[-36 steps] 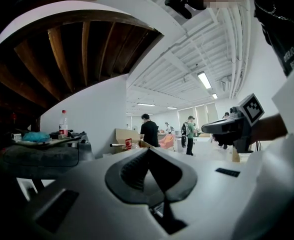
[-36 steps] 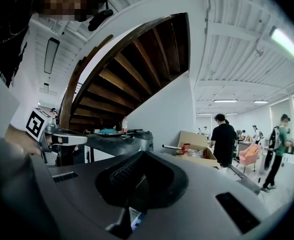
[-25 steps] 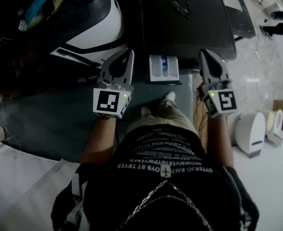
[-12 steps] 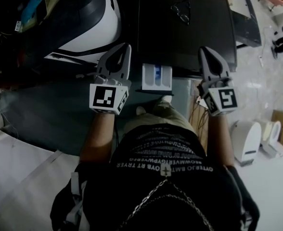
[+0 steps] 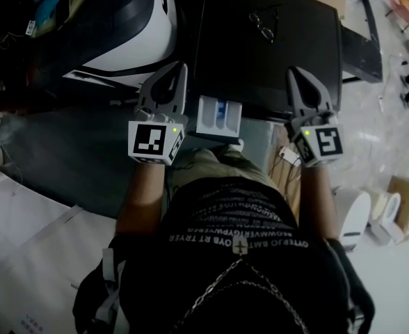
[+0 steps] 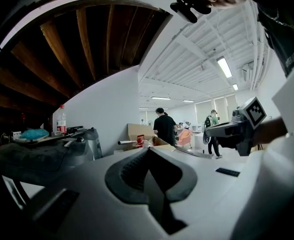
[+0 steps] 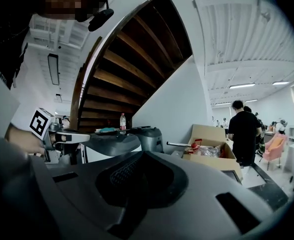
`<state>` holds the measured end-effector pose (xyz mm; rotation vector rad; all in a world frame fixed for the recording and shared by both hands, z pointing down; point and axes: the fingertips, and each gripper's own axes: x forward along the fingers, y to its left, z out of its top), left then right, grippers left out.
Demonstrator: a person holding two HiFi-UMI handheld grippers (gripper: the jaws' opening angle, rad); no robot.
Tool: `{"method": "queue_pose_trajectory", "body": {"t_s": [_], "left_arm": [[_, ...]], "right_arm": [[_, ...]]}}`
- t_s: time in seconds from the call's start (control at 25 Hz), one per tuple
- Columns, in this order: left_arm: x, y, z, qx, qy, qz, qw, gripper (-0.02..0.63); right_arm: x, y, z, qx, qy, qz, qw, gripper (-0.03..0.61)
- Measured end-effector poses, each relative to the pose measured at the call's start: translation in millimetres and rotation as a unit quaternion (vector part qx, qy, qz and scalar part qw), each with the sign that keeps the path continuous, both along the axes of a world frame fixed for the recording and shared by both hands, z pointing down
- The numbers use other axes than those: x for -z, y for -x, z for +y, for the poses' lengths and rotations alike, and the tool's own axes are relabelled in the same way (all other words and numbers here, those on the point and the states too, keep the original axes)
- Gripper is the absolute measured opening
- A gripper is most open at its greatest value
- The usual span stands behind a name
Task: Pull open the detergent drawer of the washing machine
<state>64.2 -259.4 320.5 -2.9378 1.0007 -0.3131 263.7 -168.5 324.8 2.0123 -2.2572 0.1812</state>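
The dark-topped washing machine [image 5: 267, 47] stands in front of me in the head view. Its white detergent drawer [image 5: 218, 117], with a blue compartment, sticks out of the front at the upper left. My left gripper [image 5: 177, 69] hovers just left of the drawer, shut and holding nothing. My right gripper [image 5: 296, 73] is over the machine's front right part, also shut and empty. Neither touches the drawer. In the left gripper view its jaws [image 6: 148, 151] are closed, and the right gripper [image 6: 237, 129] shows at the right. The right gripper view has closed jaws [image 7: 139, 156].
A pair of glasses [image 5: 262, 23] lies on the machine's top. A white and black appliance [image 5: 121, 33] stands to the machine's left. An open cardboard box [image 7: 212, 144] and people [image 7: 244, 129] are farther back in the room. A staircase [image 7: 132, 69] rises overhead.
Both grippers have moved forward, so their tips now reach past the machine's front edge. The drawer stays pulled out and now lies closer to the left gripper. Both stay shut.
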Motion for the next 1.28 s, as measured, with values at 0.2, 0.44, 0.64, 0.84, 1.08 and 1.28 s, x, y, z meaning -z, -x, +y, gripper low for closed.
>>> {"method": "queue_pose_trajectory", "body": {"t_s": [0.2,0.44,0.64,0.84,1.08,1.28], "left_arm": [[3.1,-6.9,-0.4,-0.002,-0.011,-0.005,0.9999,0.005],[13.5,-18.8,-8.7,-0.003,-0.018,0.002,0.9998,0.005],[19.3,-28.0,-24.0,-0.012,-0.020,0.011,0.9997,0.005],[10.9,-30.4,-47.1,-0.015,-0.016,0.008,0.9997,0.005],[7.6,-38.0,-76.4,-0.024,-0.012,0.008,0.9996,0.005],[1.2,-47.6,-99.9,-0.031,-0.004,0.007,0.9995,0.005]], "right_arm": [[8.3,1.9,-4.9,0.013,-0.017,-0.016,1.000,0.002],[7.0,-16.0,-6.4,0.003,-0.017,-0.010,1.000,0.002],[15.7,-20.8,-21.0,-0.004,-0.023,-0.009,1.000,0.002],[14.1,-22.2,-43.5,-0.008,-0.021,-0.011,1.000,0.002],[7.6,-27.5,-68.9,-0.014,-0.014,-0.004,1.000,0.002],[0.6,-34.9,-88.7,-0.022,-0.004,-0.003,1.000,0.002]]}}
